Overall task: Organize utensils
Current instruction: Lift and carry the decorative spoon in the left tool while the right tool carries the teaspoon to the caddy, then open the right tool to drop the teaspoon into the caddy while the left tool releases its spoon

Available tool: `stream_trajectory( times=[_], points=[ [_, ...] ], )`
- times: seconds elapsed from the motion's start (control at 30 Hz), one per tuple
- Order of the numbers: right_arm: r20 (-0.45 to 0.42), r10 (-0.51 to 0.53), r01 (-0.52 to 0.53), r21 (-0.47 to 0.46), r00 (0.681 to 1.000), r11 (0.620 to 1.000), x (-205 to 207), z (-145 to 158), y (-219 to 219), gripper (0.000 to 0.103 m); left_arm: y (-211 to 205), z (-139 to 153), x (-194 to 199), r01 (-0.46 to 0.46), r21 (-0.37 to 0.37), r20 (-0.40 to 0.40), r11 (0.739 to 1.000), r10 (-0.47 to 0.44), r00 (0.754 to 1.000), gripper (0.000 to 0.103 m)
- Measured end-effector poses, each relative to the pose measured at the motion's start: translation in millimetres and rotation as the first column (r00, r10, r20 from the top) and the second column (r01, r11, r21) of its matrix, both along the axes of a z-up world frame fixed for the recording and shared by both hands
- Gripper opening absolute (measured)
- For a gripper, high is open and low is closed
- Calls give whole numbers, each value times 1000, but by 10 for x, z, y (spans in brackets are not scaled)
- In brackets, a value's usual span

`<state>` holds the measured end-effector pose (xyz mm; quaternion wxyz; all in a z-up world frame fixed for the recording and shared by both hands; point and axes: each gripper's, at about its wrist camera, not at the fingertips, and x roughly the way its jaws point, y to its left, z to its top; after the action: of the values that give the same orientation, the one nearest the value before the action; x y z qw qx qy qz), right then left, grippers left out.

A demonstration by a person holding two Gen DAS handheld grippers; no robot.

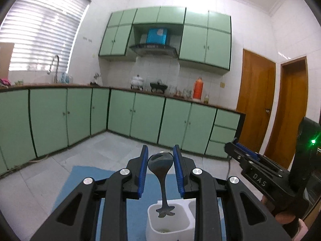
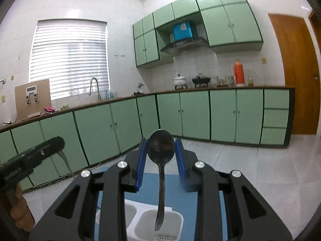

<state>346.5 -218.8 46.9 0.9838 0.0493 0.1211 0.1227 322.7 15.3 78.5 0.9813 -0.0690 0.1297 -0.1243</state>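
My left gripper (image 1: 160, 152) is shut on the bowl of a dark metal spoon (image 1: 161, 164). Its flower-shaped handle end hangs over a compartment of a white utensil holder (image 1: 152, 229). My right gripper (image 2: 161, 145) is shut on the bowl of a second dark spoon (image 2: 161, 146). Its handle hangs over the right compartment of the same white holder (image 2: 178, 221). The right gripper also shows in the left wrist view (image 1: 232, 146), and the left gripper shows in the right wrist view (image 2: 58, 142). The holder stands on a blue mat (image 1: 84, 178).
Green base cabinets (image 1: 140, 116) line the far walls under a brown countertop with an orange flask (image 1: 198, 89), pots and a sink tap (image 1: 54, 66). Wooden doors (image 1: 254, 100) stand at the right. The floor is grey tile (image 1: 100, 150).
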Motion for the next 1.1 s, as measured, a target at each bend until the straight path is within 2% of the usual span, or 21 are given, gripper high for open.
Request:
stream_trajectory(
  times=[0.13,0.4,0.67,0.87,0.97,1.1],
  points=[
    [-72,16,-18,-25,997,1000,138,-240,90,27,-86,-275,212,13,16,-65,1000,-12,998,25],
    [-180,79,-79,2,981,997,85,-601,160,27,-139,-704,362,16,44,-149,999,-9,989,25],
    [-216,84,-87,-6,973,996,-29,-782,184,28,-218,-913,376,22,67,-199,997,-8,980,25],
    [-203,64,-65,2,977,998,-103,-790,122,32,-229,-958,315,25,75,-204,997,-9,979,26],
    [-189,46,-44,14,981,999,-171,-767,51,42,-219,-938,274,19,71,-200,997,-5,980,32],
    [-178,24,-18,33,984,999,-247,-734,-55,44,-187,-880,205,9,61,-183,998,2,983,47]
  ],
)
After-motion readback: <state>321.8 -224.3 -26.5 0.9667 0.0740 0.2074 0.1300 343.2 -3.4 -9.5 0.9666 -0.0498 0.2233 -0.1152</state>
